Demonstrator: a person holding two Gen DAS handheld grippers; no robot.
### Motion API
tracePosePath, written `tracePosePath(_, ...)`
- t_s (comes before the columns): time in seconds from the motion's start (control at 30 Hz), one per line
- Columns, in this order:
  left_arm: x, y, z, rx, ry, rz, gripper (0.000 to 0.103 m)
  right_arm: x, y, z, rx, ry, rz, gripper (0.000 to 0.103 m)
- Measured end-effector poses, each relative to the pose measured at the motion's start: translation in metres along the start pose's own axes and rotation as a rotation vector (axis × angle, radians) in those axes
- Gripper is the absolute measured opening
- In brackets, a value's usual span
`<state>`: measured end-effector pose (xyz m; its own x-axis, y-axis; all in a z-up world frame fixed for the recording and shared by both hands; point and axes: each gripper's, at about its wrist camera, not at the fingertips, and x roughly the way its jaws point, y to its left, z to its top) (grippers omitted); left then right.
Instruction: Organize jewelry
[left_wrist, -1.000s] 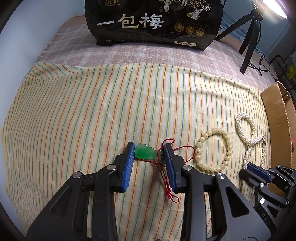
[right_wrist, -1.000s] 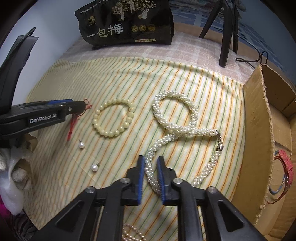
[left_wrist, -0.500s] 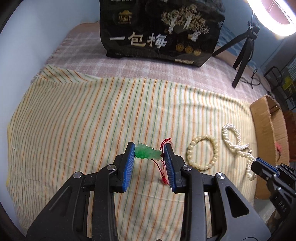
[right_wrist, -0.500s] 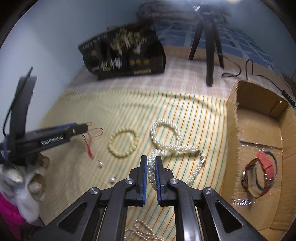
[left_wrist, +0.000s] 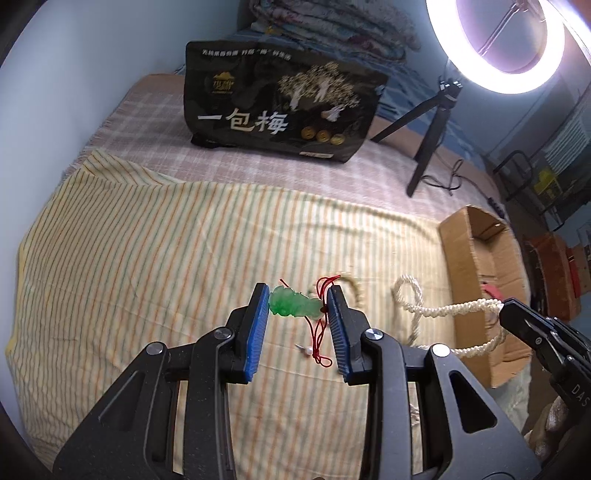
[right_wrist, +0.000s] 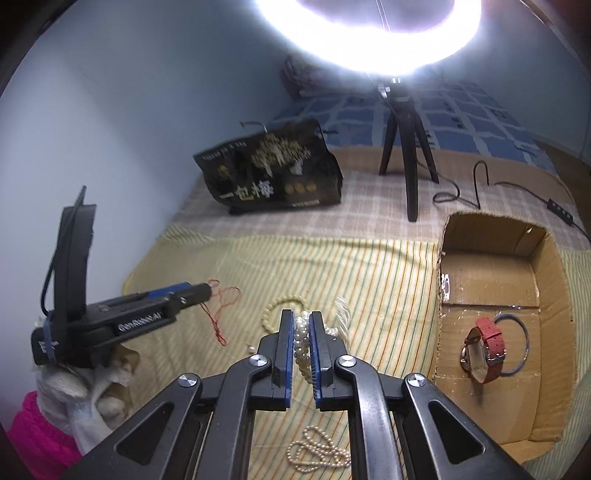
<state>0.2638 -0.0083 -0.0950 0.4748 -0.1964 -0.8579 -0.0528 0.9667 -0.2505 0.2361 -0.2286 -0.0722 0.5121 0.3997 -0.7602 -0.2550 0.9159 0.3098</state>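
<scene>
My left gripper (left_wrist: 298, 304) is shut on a green jade pendant (left_wrist: 293, 305), held above the striped cloth (left_wrist: 147, 258); its red cord (left_wrist: 319, 339) dangles below. My right gripper (right_wrist: 302, 328) is shut on a thick white pearl necklace (right_wrist: 303, 341) and holds it lifted; in the left wrist view the necklace (left_wrist: 443, 308) stretches from the cloth up to that gripper (left_wrist: 506, 308). A cream bead bracelet (right_wrist: 275, 312) lies on the cloth. The open cardboard box (right_wrist: 491, 266) on the right holds a red-strap watch (right_wrist: 487, 349) and a ring-shaped bangle (right_wrist: 517, 343).
A thin pearl strand (right_wrist: 317, 456) lies on the cloth near me, and a loose pearl stud (left_wrist: 304, 350) below the pendant. A black snack bag (left_wrist: 280, 107) and a ring light on a tripod (left_wrist: 436, 147) stand at the back.
Both grippers have risen well above the cloth. The pendant has come up with the left gripper, and the pearl necklace has been lifted by the right, which has moved toward the box.
</scene>
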Motion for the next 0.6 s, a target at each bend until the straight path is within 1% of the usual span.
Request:
tracePosePath(0.13,-0.014,-0.01,-0.003,0.011,-0.024,-0.019,0.032,-0.022,0.006,0.005,0.0,-0.039,0.019,0.004)
tracePosePath(0.17,-0.018,-0.013,-0.004,0.015,-0.03,-0.025,0.032,-0.028,0.007,0.006,-0.001,-0.05,0.024,0.0)
tracePosePath(0.3,-0.027,-0.024,-0.007,0.031,-0.046,-0.047,0.032,-0.048,0.011,0.01,0.005,-0.092,0.039,0.0)
tracePosePath(0.37,-0.031,-0.031,-0.008,0.047,-0.052,-0.048,0.032,-0.056,0.012,0.011,-0.002,-0.106,0.032,0.0)
tracePosePath(0.43,-0.032,-0.035,-0.01,0.056,-0.054,-0.044,0.032,-0.054,0.012,0.008,-0.01,-0.098,0.013,0.0)
tracePosePath(0.53,-0.033,-0.037,-0.013,0.055,-0.054,-0.048,0.032,-0.039,0.005,-0.001,-0.003,-0.055,-0.008,0.0)
tracePosePath(0.57,-0.034,-0.037,-0.013,0.056,-0.055,-0.049,0.032,-0.032,0.002,-0.004,-0.01,-0.03,-0.011,0.0)
tracePosePath(0.6,-0.035,-0.036,-0.013,0.056,-0.058,-0.048,0.032,-0.024,0.0,-0.009,-0.02,0.001,0.004,0.0)
